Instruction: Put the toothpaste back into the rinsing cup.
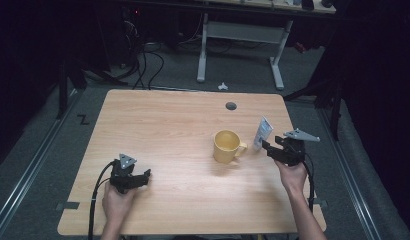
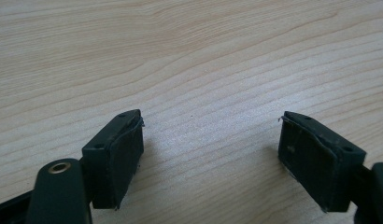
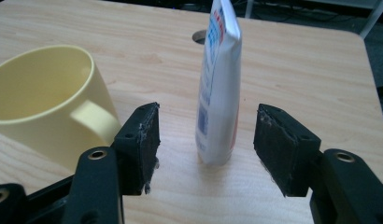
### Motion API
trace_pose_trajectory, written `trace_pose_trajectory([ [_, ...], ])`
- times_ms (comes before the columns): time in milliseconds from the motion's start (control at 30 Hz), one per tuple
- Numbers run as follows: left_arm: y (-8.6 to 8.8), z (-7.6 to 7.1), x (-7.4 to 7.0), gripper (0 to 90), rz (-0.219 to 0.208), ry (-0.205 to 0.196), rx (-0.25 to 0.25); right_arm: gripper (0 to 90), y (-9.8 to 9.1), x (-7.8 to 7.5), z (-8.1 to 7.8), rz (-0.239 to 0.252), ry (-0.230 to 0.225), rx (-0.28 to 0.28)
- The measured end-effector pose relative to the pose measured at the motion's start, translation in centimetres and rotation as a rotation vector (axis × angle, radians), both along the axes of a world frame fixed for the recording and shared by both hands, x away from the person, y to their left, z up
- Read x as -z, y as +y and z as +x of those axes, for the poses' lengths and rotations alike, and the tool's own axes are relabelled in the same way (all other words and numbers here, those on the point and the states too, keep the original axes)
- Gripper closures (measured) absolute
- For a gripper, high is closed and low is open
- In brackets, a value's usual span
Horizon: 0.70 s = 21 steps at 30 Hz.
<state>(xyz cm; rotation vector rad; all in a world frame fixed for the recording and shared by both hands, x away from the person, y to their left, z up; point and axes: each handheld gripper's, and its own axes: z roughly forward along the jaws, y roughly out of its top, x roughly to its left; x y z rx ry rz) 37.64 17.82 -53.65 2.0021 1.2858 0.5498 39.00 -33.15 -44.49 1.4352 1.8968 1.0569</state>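
A yellow mug (image 1: 226, 146) stands upright right of the table's middle, its handle turned to the right. Just right of it a white tube with blue print (image 1: 263, 132) stands on its cap. My right gripper (image 1: 271, 150) is open right by that tube. In the right gripper view the tube (image 3: 218, 88) stands between the two open jaws with a gap on each side, and the mug (image 3: 47, 105) sits to the left. My left gripper (image 1: 141, 178) is open at the near left over bare wood, with its jaws (image 2: 210, 154) wide apart and nothing between them.
The wooden table (image 1: 158, 125) has a grey cable hole (image 1: 231, 106) near its far edge. A white desk frame (image 1: 240, 47) and cables lie on the floor beyond. The table's right edge runs close past my right gripper.
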Motion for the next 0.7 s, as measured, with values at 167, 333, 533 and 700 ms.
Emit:
trace_pose_trajectory([
  [167,0.0,0.0,0.0,22.5,0.000,0.000,0.000,40.9,0.1,-0.6,0.9,-0.002,-0.001,0.001],
  [333,0.0,0.0,0.0,22.5,0.000,0.000,0.000,41.0,0.2,-0.7,1.7,-0.009,-0.001,0.010],
  [533,0.0,0.0,0.0,22.5,0.000,0.000,0.000,42.5,0.3,-0.6,2.9,-0.035,0.000,0.029],
  [700,0.0,0.0,0.0,22.6,0.000,0.000,0.000,43.3,0.4,-0.3,3.1,-0.042,0.002,0.031],
])
